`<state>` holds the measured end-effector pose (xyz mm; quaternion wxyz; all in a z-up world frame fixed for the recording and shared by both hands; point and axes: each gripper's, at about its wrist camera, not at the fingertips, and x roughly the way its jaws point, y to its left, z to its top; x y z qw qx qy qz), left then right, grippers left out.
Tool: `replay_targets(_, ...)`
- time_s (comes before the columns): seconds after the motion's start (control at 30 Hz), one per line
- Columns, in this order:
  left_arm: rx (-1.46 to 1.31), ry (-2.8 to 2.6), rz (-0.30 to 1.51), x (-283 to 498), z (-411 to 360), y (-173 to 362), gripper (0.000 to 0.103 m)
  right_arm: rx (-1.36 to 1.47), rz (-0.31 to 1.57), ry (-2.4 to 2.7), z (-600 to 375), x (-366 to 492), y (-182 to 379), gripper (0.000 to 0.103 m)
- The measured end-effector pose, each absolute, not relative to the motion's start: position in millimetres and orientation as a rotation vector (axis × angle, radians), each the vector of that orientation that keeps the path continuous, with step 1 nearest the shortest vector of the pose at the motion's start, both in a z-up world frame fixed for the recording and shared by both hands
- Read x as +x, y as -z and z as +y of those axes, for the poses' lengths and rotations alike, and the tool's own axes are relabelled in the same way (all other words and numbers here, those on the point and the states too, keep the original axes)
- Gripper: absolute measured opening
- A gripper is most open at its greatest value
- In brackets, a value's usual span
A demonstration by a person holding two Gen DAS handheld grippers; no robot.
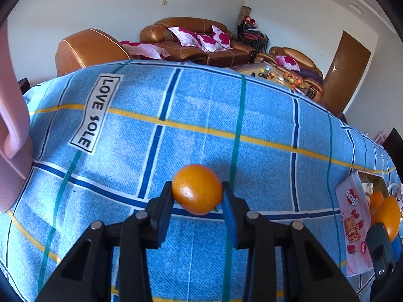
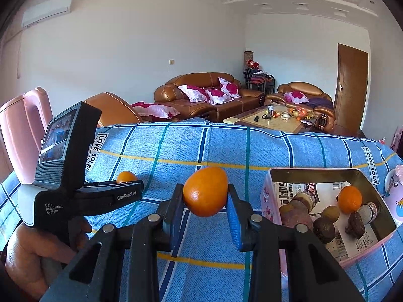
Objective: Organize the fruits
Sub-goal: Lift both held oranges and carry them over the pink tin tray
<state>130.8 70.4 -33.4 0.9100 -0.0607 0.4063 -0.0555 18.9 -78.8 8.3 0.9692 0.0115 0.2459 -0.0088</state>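
1. Both tools are busy: the left tool pinches an orange between its two pads, low over the blue checked cloth that covers the table.
2. No earlier view is at hand, so I tell only that the pads press on both sides of that fruit.
3. Right tool is likewise clamped on a second orange, held up just above the cloth, with the fruit sitting between a black pad and a blue ribbed one.
4. Seen from the right wrist, the left tool's body, marked "GenRobot.AI", lies to the left, with a person's hand gripping its handle; its orange peeks out just past its tip.
5. A pink tin box stands open on the cloth to the right of the right tool. Inside it lies printed paper, a third orange toward the far right, and several dark brownish pieces I cannot name.
6. From the left wrist, that box shows at the far right edge, with the right tool's orange beside it.
7. A pink chair stands at the table's left end.
8. Brown leather sofas with pink-flowered cushions sit well behind.
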Motion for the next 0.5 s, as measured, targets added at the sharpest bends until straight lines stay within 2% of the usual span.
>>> replay_targets(0.27, -0.080, 0.023, 0.660, 91, 69, 12, 0.038, 0.002, 0.463, 0.022, -75, 12, -10, 0.034)
replay_targets(0.5, -0.046, -0.008, 0.595, 67, 66, 6, 0.038, -0.006, 0.438, 0.040, -76, 7, -12, 0.035)
